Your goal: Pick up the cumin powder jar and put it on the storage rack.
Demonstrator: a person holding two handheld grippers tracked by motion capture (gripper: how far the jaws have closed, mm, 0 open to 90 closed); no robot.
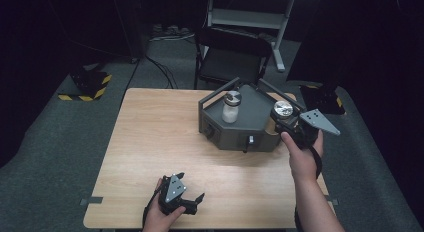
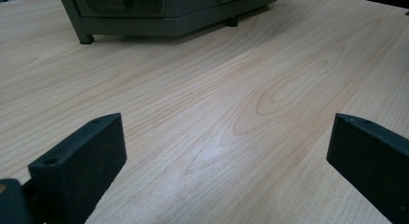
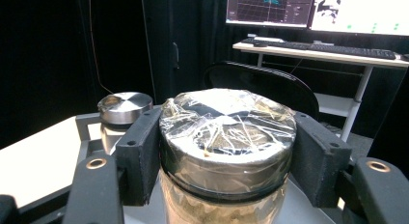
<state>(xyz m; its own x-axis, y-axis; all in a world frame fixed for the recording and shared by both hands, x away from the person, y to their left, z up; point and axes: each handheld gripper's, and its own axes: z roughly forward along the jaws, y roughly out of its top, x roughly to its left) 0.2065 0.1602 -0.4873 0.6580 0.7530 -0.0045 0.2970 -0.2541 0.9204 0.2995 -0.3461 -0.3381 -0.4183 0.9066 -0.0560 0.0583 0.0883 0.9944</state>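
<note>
Gripping a jar (image 3: 226,151) by its metal cap, with the right gripper (image 1: 283,118) closed on both sides of the cap and the black jaws pressing its rim. Held at the right end of the grey tray (image 1: 252,134), just above the tray's right corner, upright, cap (image 3: 227,119) covered with crinkled clear film. Jar contents pale and granular through the glass below the cap. Supported by the right hand (image 1: 301,154), forearm entering from the lower right of the high view. Standing on the tray deck, well apart to the left of the held jar: a second jar (image 1: 231,107) with white contents and a bare metal cap, upright; seen again in the right gripper view at left behind the jaws (image 3: 124,110). Tray placed on the far right part of the wooden table (image 1: 155,142), raised on short feet, black rail along its far edge. Resting low near the front edge of the table: the left gripper (image 1: 192,202), held by the left hand (image 1: 162,214), jaws wide apart with nothing between them, bare wood grain beneath in the left gripper view, tray base (image 2: 169,21) at the top of that view. Beyond the table: a black chair (image 1: 232,54) on grey floor.
</note>
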